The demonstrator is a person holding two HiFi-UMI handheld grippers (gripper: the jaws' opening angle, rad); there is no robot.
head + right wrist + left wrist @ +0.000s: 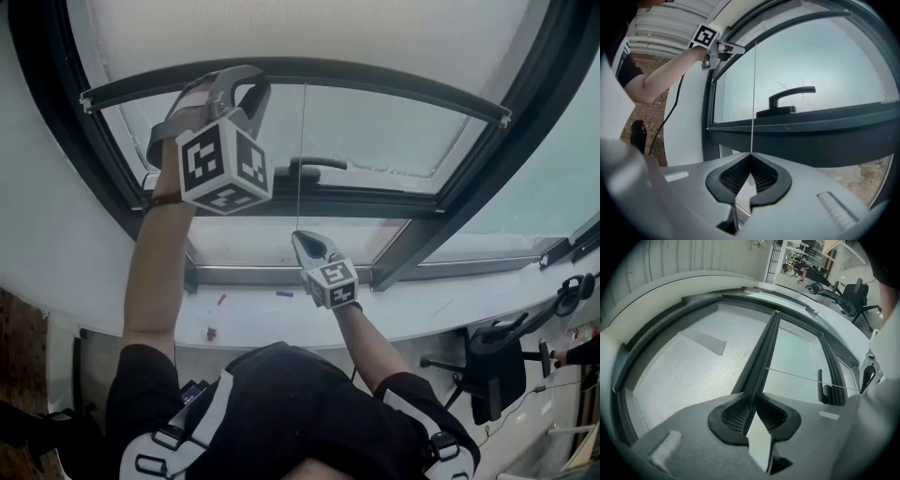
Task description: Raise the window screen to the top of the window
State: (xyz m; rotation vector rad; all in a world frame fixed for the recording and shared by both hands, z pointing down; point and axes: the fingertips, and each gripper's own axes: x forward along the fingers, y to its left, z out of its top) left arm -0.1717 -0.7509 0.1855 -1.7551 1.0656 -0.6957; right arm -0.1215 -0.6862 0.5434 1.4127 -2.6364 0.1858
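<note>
Head view has the left gripper [251,86] raised at the left end of the window screen's [300,28] dark bottom rail [394,82], which crosses the glass above the window handle [314,166]; the pale mesh covers the top part of the window. Left gripper view shows its fingers [736,416] clenched on that rail [764,348], with mesh [693,376] on one side and bare glass on the other. Just right of it a thin cord [301,150] hangs down to the right gripper [298,236], held lower, above the white sill [281,319]. Right gripper view shows those fingers [764,178] closed tight on the cord [754,93], the handle [792,93] beyond. An office chair [487,361] stands at far right.
</note>
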